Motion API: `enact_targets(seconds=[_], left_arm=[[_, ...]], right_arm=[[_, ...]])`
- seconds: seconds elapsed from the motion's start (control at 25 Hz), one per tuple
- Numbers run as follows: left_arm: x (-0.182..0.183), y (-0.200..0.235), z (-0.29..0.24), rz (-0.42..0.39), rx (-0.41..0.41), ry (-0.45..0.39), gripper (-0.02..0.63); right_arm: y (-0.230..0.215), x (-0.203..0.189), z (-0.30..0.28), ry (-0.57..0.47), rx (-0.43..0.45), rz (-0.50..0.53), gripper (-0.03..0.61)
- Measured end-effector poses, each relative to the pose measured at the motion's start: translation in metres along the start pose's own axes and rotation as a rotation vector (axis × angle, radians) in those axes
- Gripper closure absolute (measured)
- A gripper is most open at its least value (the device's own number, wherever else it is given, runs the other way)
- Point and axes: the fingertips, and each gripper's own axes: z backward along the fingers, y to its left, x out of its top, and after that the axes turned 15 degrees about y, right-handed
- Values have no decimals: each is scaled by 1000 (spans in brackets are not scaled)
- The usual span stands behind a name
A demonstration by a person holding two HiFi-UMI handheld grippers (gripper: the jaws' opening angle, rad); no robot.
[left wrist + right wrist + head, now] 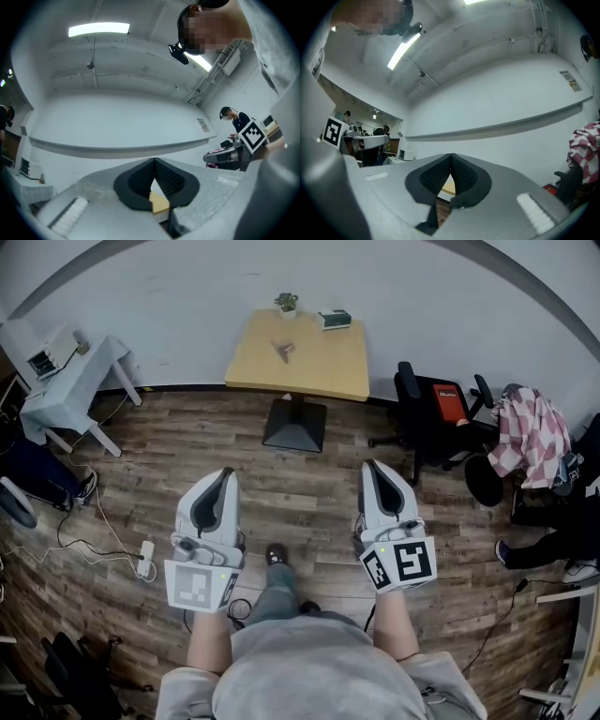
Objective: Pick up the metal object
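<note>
A small grey metal object [285, 351] lies on the yellow wooden table [328, 371] at the far wall, seen in the head view. My left gripper [227, 472] and right gripper [368, 466] are held low over the wood floor, well short of the table. Both point toward it. In the left gripper view the jaws [153, 160] meet at their tips with nothing between them. The right gripper [451, 155] is likewise shut and empty in its own view. A sliver of the yellow table [159, 203] shows behind the left jaws.
A small potted plant [287, 304] and a green box [334, 319] stand on the table's far edge. A black office chair [434, 418] with a checked cloth [532, 437] beside it is at the right. A white side table [70, 381] stands left. Cables and a power strip [145, 557] lie on the floor.
</note>
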Motion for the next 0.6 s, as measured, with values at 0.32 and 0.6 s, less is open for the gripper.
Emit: enact_targets(seconds=[0.32,0.6], left_arm=[[-3,61,-92,14,-21,-23,609],[-6,99,-149,-26,-57,-45,609]], right_arm=[[-30,21,-99,-7,-23,26,578],[-41,32,-165,-33,-42,30,578]])
